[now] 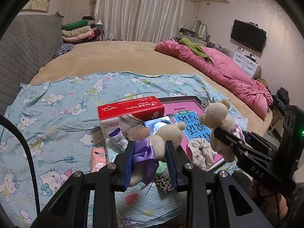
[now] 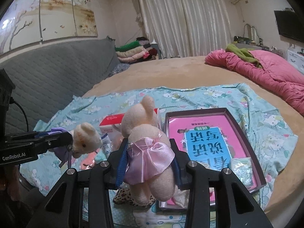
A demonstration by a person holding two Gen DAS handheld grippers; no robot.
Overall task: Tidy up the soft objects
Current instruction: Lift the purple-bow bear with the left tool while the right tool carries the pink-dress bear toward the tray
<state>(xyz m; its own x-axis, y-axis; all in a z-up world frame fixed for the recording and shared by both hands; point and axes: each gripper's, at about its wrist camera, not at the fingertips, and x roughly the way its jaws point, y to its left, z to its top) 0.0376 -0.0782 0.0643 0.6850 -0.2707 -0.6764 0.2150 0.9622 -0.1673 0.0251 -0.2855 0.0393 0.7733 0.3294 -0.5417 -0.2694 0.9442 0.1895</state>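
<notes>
bed [image 1: 114,57] tan cover | white curtains [image 1: 140,9] | wall TV [image 1: 248,35] | grey headboard [image 2: 53,68]

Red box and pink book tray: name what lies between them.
Nothing lies there. In the left wrist view the red box butts against the tray; the right wrist view hides that stretch behind the pink-skirted bear.

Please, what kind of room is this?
Most likely a home bedroom: a large bed with a pink quilt on it, folded clothes stacked beside it, and a wall television.
</notes>
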